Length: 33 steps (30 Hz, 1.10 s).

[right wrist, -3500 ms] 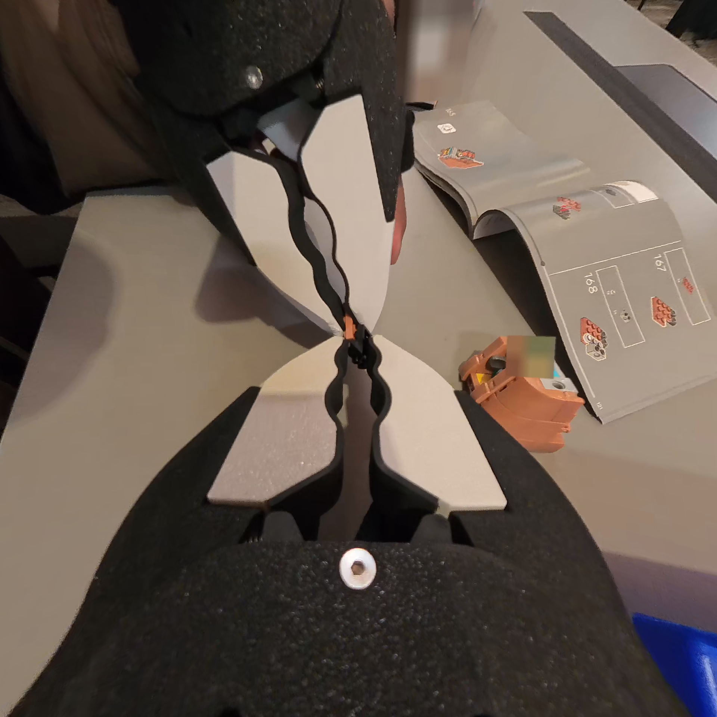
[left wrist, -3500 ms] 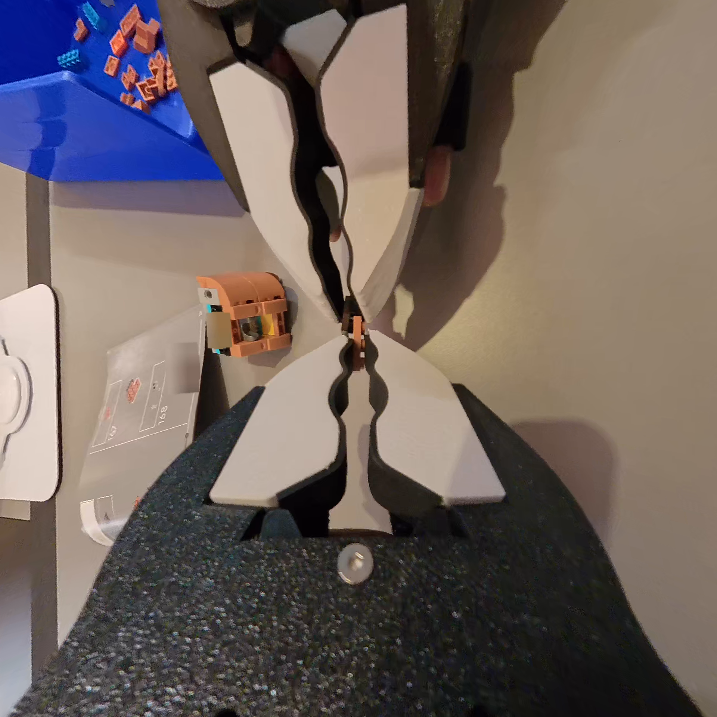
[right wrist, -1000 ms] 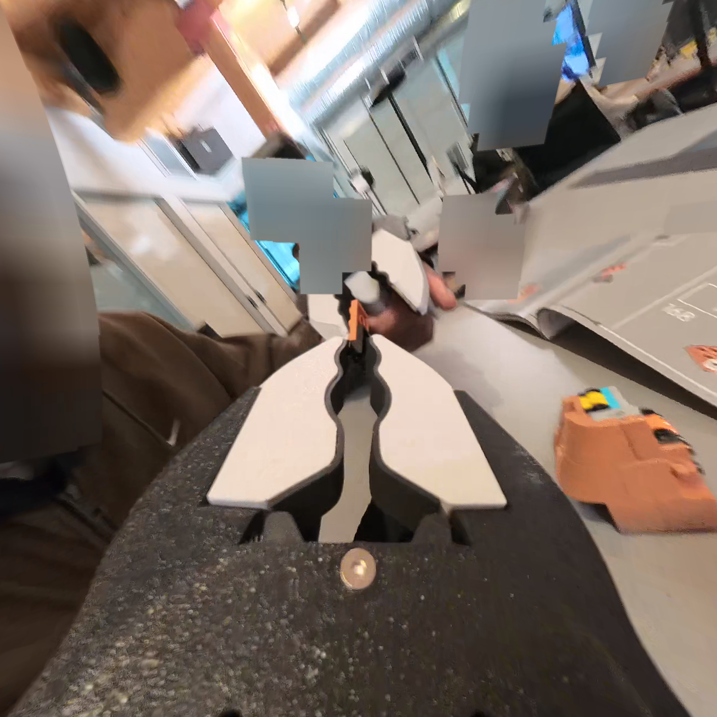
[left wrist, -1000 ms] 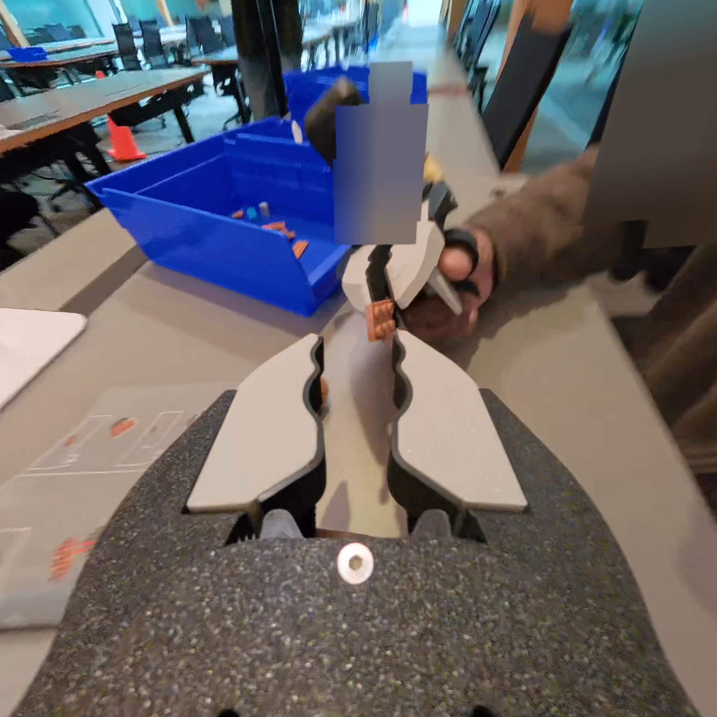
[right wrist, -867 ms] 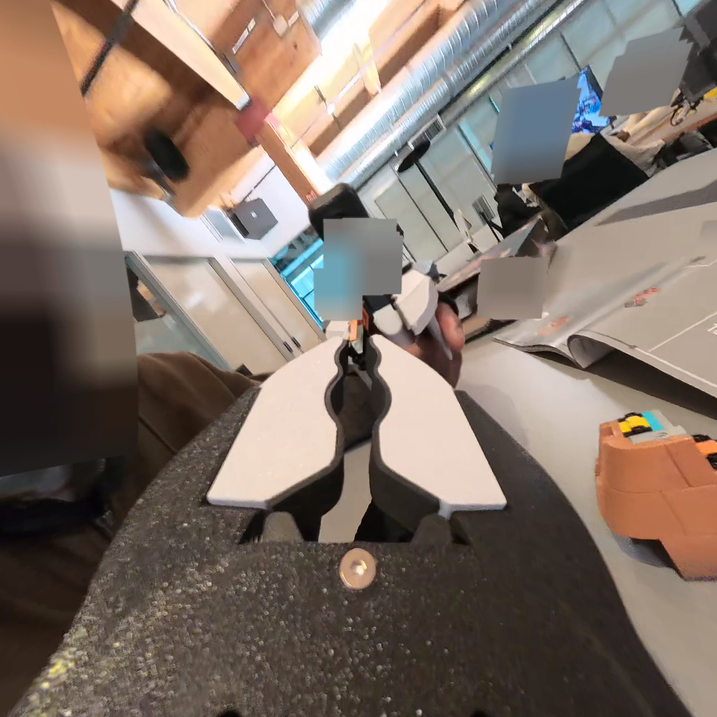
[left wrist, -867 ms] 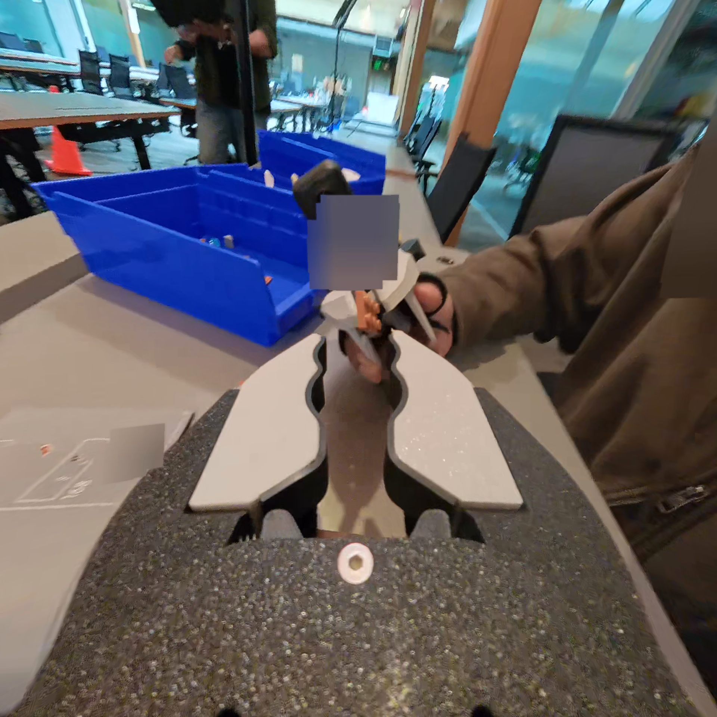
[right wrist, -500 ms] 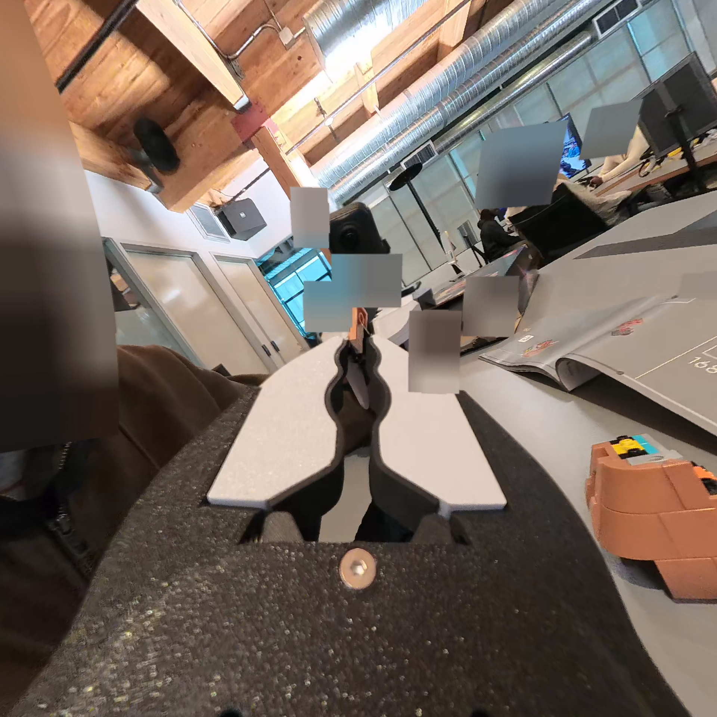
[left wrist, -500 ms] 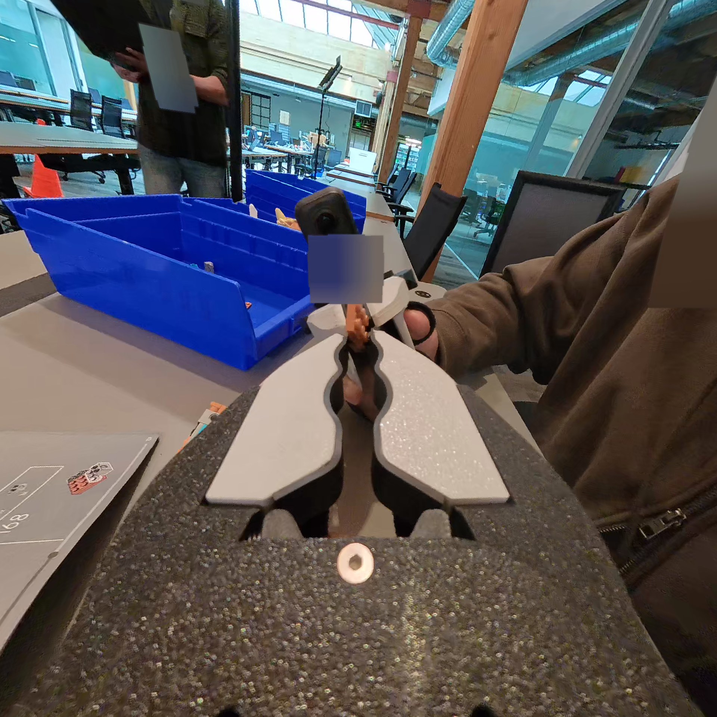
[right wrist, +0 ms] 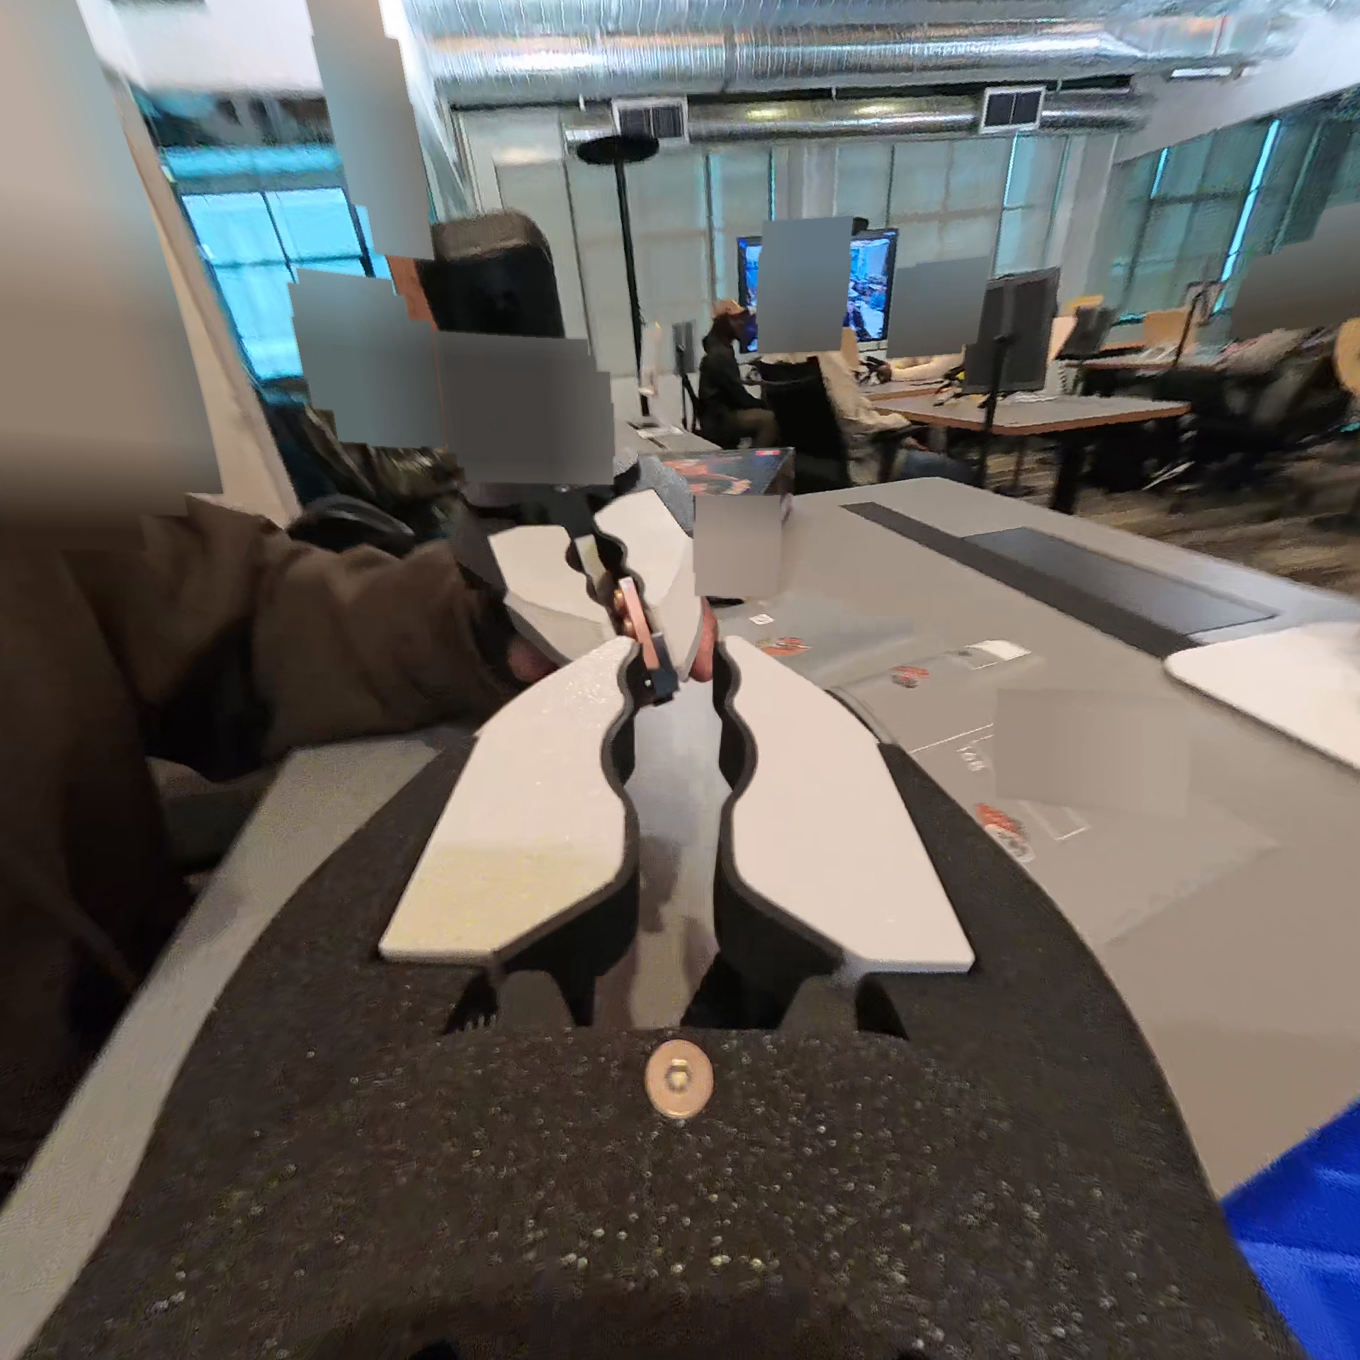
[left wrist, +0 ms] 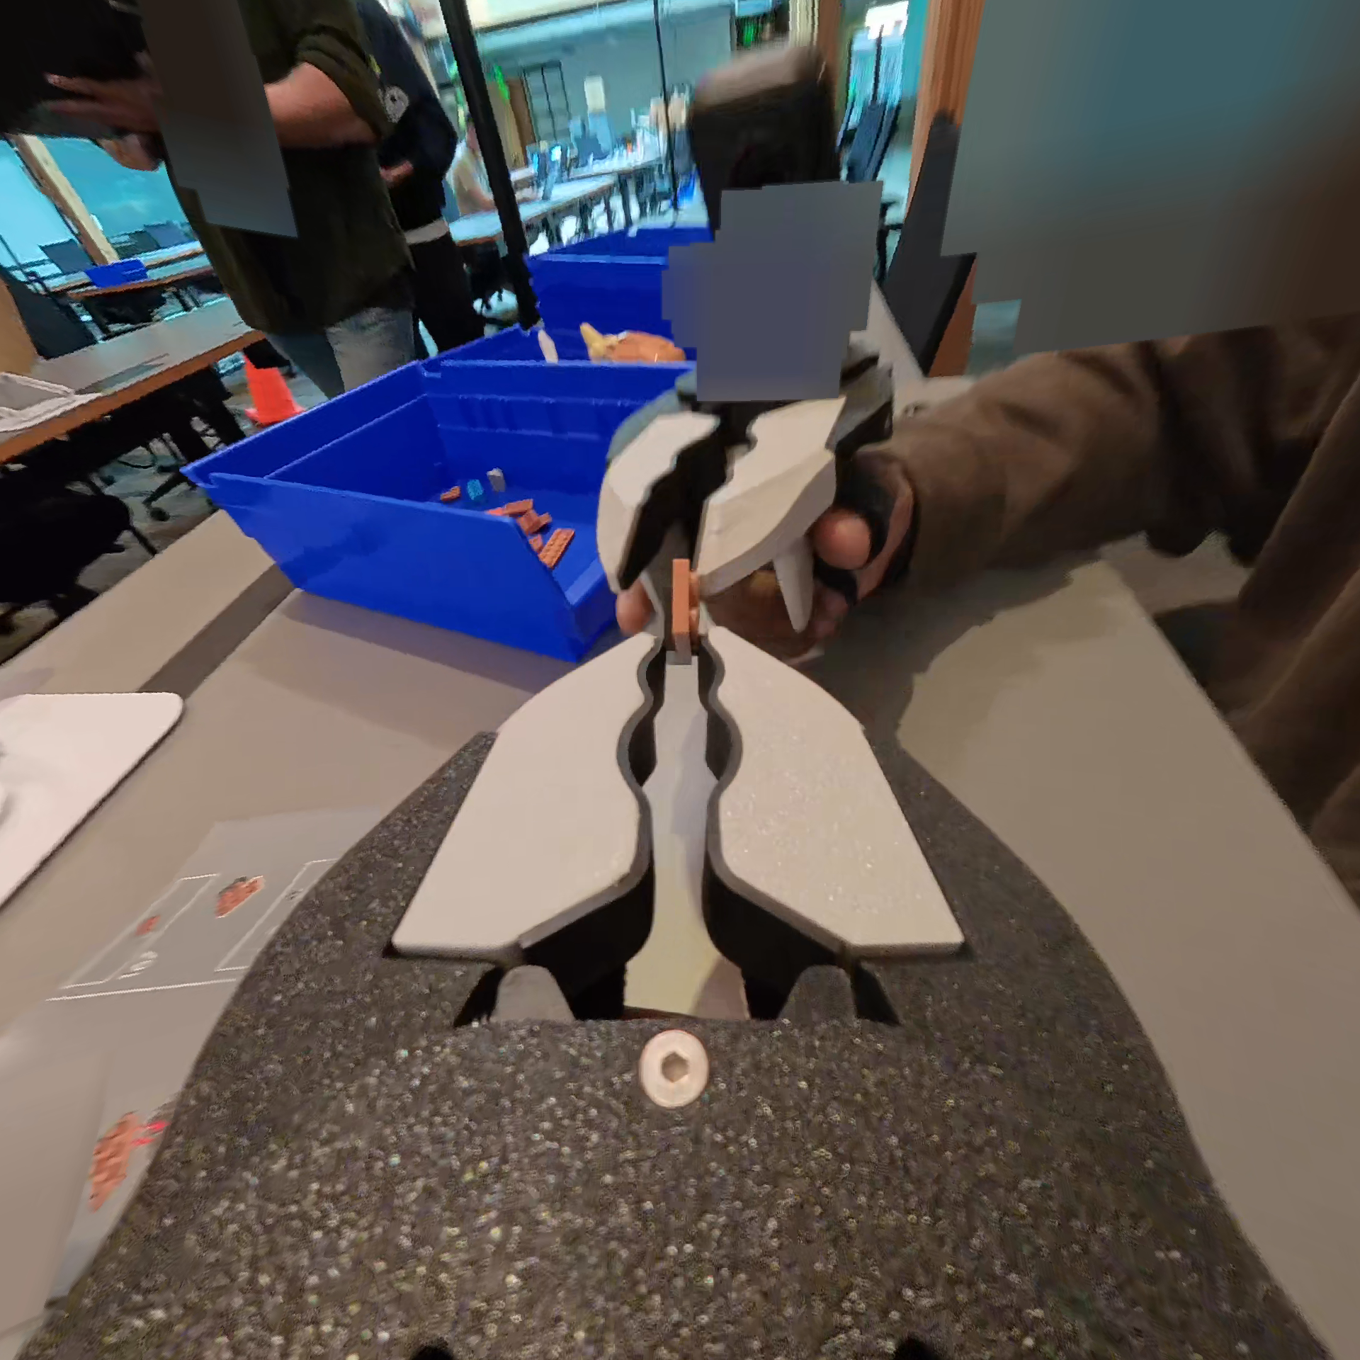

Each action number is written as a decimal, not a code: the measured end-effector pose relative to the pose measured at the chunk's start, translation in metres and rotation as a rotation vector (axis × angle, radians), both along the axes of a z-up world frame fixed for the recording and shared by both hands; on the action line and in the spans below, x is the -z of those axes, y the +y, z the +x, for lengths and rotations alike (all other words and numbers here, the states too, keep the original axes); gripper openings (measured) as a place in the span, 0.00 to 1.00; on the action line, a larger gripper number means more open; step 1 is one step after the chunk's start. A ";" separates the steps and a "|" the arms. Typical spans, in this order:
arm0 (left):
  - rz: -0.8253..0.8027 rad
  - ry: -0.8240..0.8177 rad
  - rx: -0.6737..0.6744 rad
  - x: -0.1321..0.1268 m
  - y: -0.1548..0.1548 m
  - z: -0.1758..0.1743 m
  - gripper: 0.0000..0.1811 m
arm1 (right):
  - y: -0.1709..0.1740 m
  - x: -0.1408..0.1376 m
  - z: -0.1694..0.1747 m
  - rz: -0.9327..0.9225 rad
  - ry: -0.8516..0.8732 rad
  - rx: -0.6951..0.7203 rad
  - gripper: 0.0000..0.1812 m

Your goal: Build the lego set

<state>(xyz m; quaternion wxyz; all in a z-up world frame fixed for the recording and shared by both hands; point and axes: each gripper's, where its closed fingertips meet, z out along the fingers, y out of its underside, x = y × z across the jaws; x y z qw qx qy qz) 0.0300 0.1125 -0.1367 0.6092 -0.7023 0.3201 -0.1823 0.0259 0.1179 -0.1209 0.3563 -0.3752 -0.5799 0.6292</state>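
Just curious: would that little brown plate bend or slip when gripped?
The plate looks thin and hard, so it is probably stiff and very light. The left gripper pinches only its end, so a push might pivot it or slip it out.

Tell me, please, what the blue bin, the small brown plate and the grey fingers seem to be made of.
Blue bin: hard plastic, glossy, judging by its sheen and moulded ribs.
Brown plate: probably smooth moulded plastic, with a flat, even colour.
Fingers: matte pale grey with a fine sparkling grain, perhaps printed plastic; the dark inner lining could be rubber or foam.
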 end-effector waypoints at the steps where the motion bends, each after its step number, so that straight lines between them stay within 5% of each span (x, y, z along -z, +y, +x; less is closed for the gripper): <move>1: 0.003 0.045 -0.009 0.002 0.000 0.000 0.05 | -0.001 0.000 0.001 0.045 0.002 0.004 0.09; 8: -0.035 0.132 0.004 0.009 -0.004 0.003 0.05 | -0.014 0.011 0.001 0.194 -0.038 -0.019 0.06; 21: -0.058 -0.265 0.075 -0.015 -0.004 0.002 0.11 | -0.002 -0.009 0.000 -0.346 0.005 -0.118 0.05; 33: -0.067 -0.373 0.080 -0.018 -0.002 0.002 0.05 | -0.006 -0.005 -0.001 -0.350 0.002 -0.118 0.05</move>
